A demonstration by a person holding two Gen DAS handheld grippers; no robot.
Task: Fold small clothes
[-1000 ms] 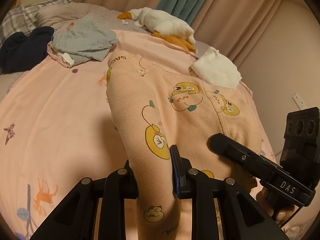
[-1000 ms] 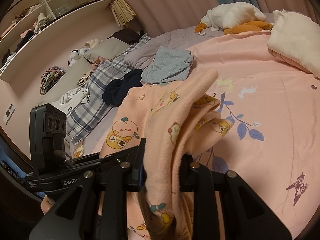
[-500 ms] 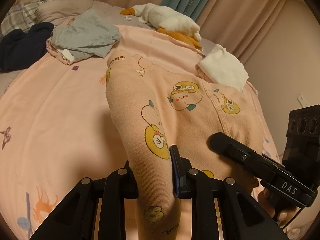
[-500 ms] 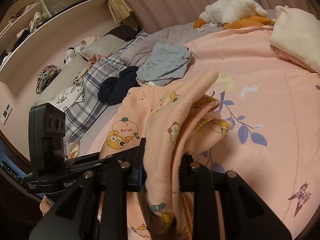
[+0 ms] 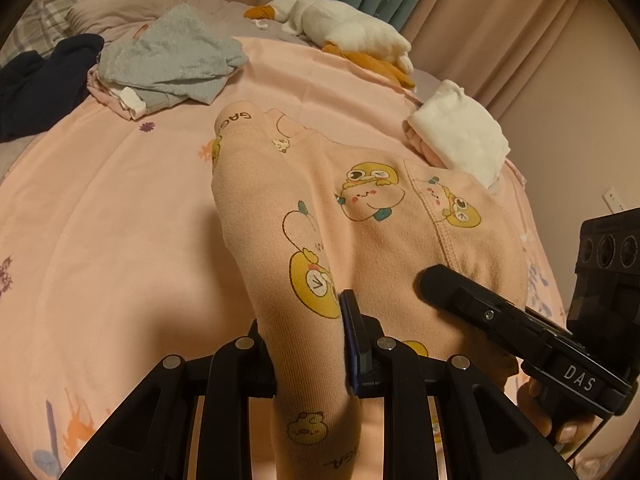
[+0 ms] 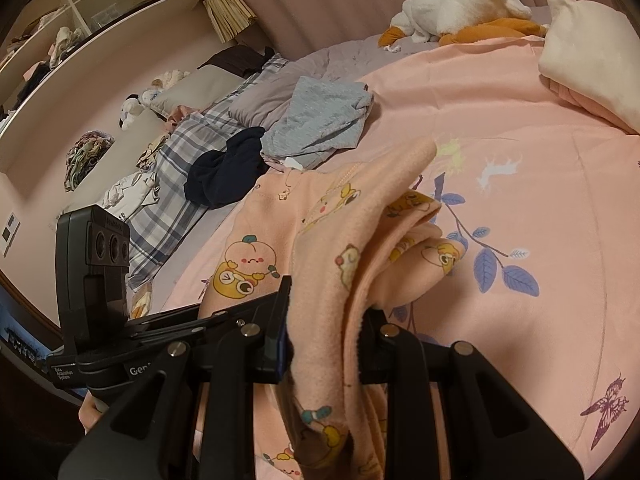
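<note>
A small peach garment with yellow cartoon prints (image 5: 360, 216) lies on the pink bedspread (image 5: 120, 220), partly lifted at the near end. My left gripper (image 5: 308, 344) is shut on one near edge of it. My right gripper (image 6: 324, 336) is shut on another bunched edge of the same garment (image 6: 332, 240), which drapes over its fingers. The right gripper also shows in the left wrist view (image 5: 500, 320), close on the right. The left gripper shows in the right wrist view (image 6: 160, 328), close on the left.
A grey garment (image 5: 168, 64) and a dark navy one (image 5: 36, 80) lie at the back left. A folded white and pink stack (image 5: 456, 140) sits at the back right. A white and orange plush (image 5: 348, 36) lies by the curtains. Shelves (image 6: 80, 32) line the far wall.
Both grippers keep their hold on the peach garment. The views shifted slightly, as both grippers moved a little with the garment; the cloth's shape is nearly the same.
</note>
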